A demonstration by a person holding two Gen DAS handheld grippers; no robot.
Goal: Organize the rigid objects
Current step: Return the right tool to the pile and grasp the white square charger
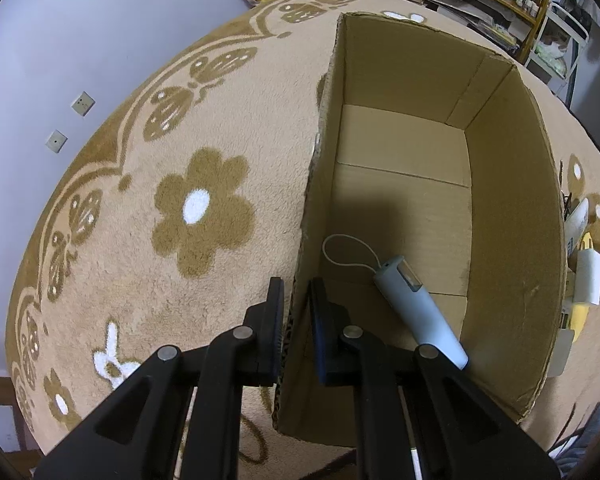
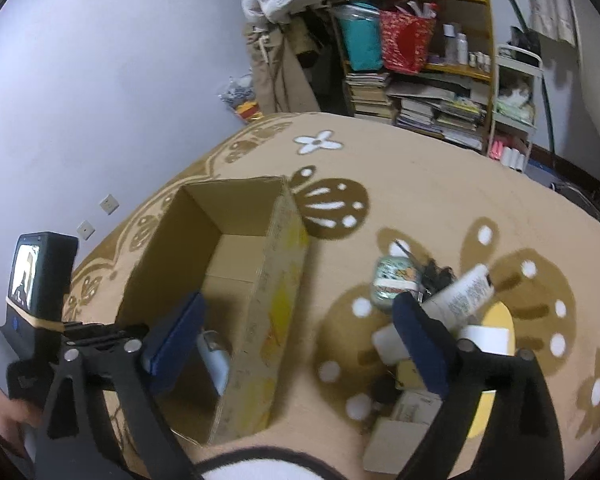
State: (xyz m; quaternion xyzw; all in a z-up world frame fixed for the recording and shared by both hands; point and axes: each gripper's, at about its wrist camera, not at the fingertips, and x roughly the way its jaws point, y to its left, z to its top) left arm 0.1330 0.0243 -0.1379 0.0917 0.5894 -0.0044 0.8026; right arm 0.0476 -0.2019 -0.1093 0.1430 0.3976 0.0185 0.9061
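An open cardboard box [image 1: 515,216] stands on a beige flowered rug; it also shows in the right wrist view [image 2: 276,292]. A pale blue cylindrical device with a cord loop [image 1: 419,312] lies on the box floor, partly visible in the right wrist view [image 2: 216,360]. My left gripper [image 1: 296,292] is shut on the box's left wall. My right gripper [image 2: 300,328] is open and empty above the box's right wall. To its right lies a pile of items: a round tin [image 2: 395,280], a white tube [image 2: 463,292], small white boxes [image 2: 387,344].
The beige rug [image 1: 180,208] covers the surface. Some of the pile shows past the box in the left wrist view [image 1: 587,276]. A cluttered bookshelf [image 2: 419,60] and wall stand behind. The left gripper's handle with a screen [image 2: 40,272] is at the left of the right wrist view.
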